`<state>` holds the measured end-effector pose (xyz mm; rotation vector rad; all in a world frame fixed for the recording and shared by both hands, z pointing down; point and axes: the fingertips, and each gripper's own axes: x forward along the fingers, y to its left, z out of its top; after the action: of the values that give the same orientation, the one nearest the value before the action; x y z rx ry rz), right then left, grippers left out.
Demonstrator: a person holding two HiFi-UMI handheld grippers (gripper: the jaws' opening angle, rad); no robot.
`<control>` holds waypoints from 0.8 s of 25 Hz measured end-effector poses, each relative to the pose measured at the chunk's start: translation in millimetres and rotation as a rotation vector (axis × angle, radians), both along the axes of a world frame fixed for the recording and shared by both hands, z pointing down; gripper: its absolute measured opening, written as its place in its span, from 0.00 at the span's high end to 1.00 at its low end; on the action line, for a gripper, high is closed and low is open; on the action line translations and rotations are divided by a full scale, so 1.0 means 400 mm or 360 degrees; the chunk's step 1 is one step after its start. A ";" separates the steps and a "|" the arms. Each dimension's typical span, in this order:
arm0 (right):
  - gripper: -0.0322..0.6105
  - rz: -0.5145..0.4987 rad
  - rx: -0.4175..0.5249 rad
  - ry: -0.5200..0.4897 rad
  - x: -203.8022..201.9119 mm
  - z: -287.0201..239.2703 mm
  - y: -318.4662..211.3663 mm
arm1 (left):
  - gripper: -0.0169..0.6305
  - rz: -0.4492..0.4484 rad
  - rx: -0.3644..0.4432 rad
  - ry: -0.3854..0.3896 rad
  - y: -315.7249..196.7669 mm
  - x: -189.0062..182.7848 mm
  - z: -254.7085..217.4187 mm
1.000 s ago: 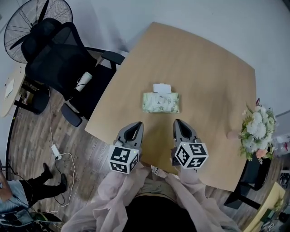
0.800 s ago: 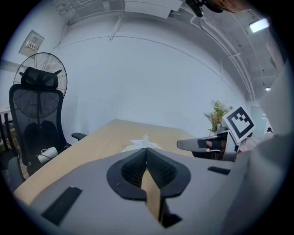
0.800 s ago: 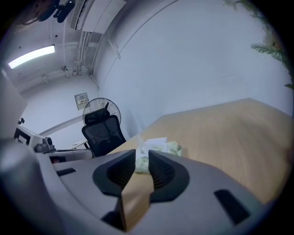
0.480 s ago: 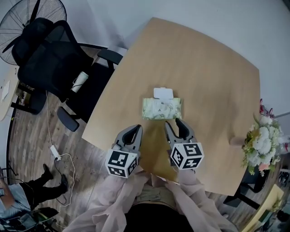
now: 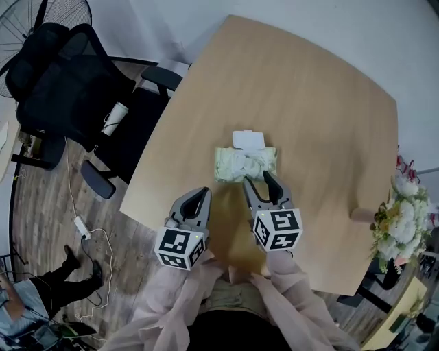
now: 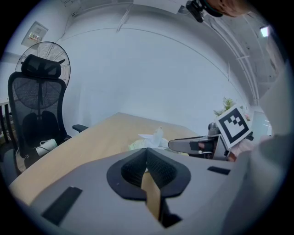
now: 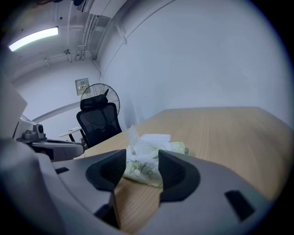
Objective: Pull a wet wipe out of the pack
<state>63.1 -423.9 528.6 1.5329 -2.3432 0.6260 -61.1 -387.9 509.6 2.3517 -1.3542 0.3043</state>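
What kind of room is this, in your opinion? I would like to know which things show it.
Most likely an office or a small meeting room: a large wooden table, a black mesh office chair beside it, and a standing fan behind the chair.

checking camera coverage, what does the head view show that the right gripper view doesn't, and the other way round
Only the head view: the flowers by the table's right edge, the power strip on the floor, and the person's sleeves.

Only the right gripper view: the ceiling light and a wall panel above the fan.

Both: the wet wipe pack on the table, the chair, the fan, and the right gripper, its fingers apart at the pack's near edge, having just been opening, gripping nothing.
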 end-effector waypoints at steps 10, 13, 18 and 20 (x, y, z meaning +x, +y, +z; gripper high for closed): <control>0.61 -0.0008 0.0026 0.0085 -0.007 0.015 -0.058 | 0.95 -0.0029 -0.0036 -0.0014 -0.026 -0.031 0.024; 0.61 -0.0023 0.0019 0.0093 -0.019 0.023 -0.064 | 0.95 -0.0035 -0.0050 -0.0025 -0.027 -0.038 0.033; 0.63 -0.0053 0.0017 0.0086 -0.039 0.032 -0.075 | 0.95 -0.0048 -0.0068 -0.0033 -0.033 -0.053 0.045; 0.65 -0.0065 0.0016 0.0076 -0.044 0.034 -0.076 | 0.95 -0.0053 -0.0076 -0.0037 -0.033 -0.058 0.052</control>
<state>45.3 -454.2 542.0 1.4835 -2.3392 0.5629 -84.1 -401.0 530.4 2.2908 -1.3800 0.3511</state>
